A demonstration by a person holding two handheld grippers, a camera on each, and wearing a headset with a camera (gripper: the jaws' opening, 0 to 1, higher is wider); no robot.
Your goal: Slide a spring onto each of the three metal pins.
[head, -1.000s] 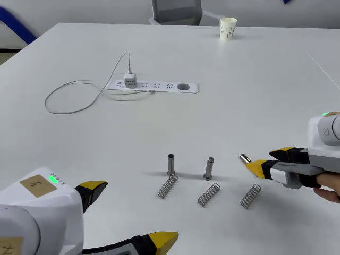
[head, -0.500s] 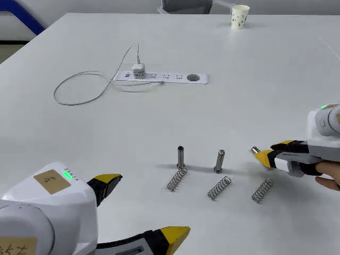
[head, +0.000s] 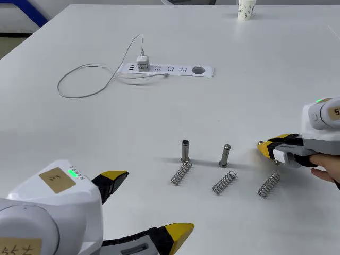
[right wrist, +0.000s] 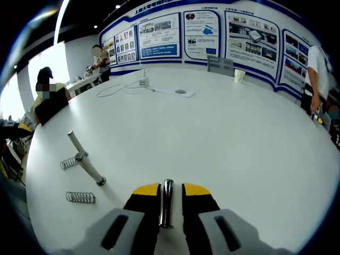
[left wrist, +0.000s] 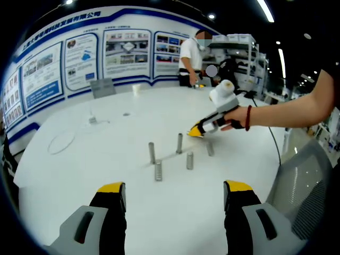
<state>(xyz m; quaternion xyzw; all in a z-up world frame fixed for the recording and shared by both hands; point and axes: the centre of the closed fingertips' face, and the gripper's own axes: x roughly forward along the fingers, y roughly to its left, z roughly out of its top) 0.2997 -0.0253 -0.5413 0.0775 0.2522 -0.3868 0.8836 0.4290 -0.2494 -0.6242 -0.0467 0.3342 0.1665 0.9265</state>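
The third pin (right wrist: 167, 207) stands between the right gripper (right wrist: 166, 187) jaws, which sit close on both sides; whether they clamp it I cannot tell; two pins (head: 185, 151) stand upright beside it; three springs (head: 224, 181) lie just in front on the table (head: 159, 117); the left gripper (head: 146, 206) hangs wide apart, empty.

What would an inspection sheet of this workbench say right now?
Surface: white table, flat.
Job's things: left pin and middle pin stand upright; third pin sits between the right gripper's jaws; left spring, middle spring and right spring lie flat, none on a pin.
Clutter: power strip with charger; paper cup.
Grippers: left gripper open; right gripper shut on third pin.
Cables: white cable looped from the charger.
Surroundings: poster wall; person standing.
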